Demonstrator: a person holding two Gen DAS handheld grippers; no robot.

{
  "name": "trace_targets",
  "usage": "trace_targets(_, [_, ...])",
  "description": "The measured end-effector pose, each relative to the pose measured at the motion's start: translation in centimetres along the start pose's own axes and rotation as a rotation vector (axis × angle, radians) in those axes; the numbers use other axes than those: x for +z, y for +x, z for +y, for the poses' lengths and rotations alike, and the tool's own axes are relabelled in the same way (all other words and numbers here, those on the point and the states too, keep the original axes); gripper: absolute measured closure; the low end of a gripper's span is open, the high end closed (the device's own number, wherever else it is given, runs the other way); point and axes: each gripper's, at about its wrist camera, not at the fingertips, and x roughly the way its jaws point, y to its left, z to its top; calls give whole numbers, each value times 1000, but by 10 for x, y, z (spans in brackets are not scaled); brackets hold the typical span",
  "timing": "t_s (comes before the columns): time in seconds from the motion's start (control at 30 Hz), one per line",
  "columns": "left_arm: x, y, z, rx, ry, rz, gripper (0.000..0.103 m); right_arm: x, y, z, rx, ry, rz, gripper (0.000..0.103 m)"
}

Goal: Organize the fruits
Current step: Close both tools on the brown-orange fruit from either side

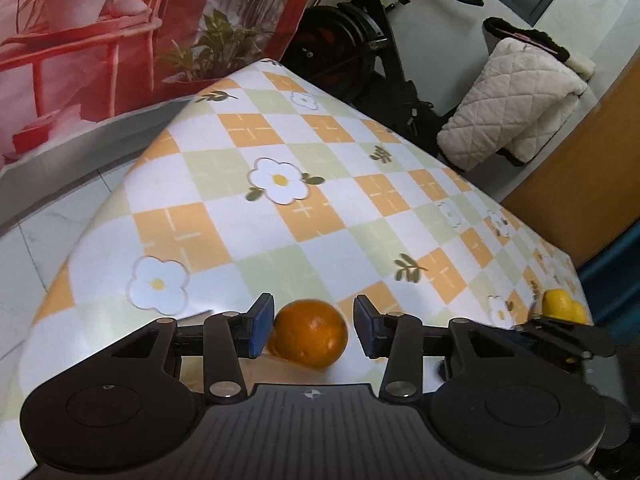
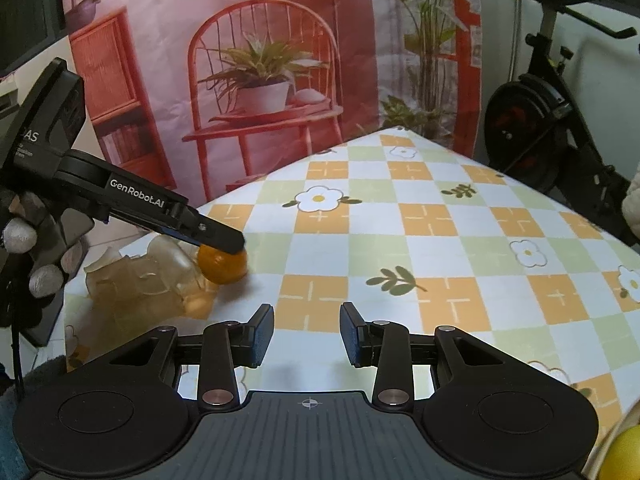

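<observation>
Here the orange (image 1: 307, 333) sits between the left claw's (image 1: 314, 326) parted jaws, touching one pad.

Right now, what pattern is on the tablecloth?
Orange, pale green and white checks with white flowers on the tablecloth; right wrist view shows best.

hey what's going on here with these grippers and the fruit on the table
A person holds a two-finger gripper in each hand over a checked tablecloth. The left gripper has an orange between its jaws; one pad is close against it, the other stands clear, so it is not clamped. The right gripper is open with nothing between its jaws. Yellow fruit sits near the table's edge.
</observation>
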Motion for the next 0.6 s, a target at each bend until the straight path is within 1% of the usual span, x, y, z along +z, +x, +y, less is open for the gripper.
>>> trace_targets(0.13, [0,0,-6,-51,-18,2,59,3,11,9,19,-37,7,64])
trace_targets(0.2, [-2,3,-10,-51,-4,8,59,6,18,15,33,-60,14,62])
trace_targets(0.37, [-8,7,-7,-75,-25,21,59,9,36,28,57,-104,42,61])
trace_targets(0.5, [-10,8,-6,-90,-30,23,59,10,46,30,49,-103,50,60])
trace_targets(0.6, [-12,10,-10,-101,-15,35,60,10,52,27,53,-79,58,60])
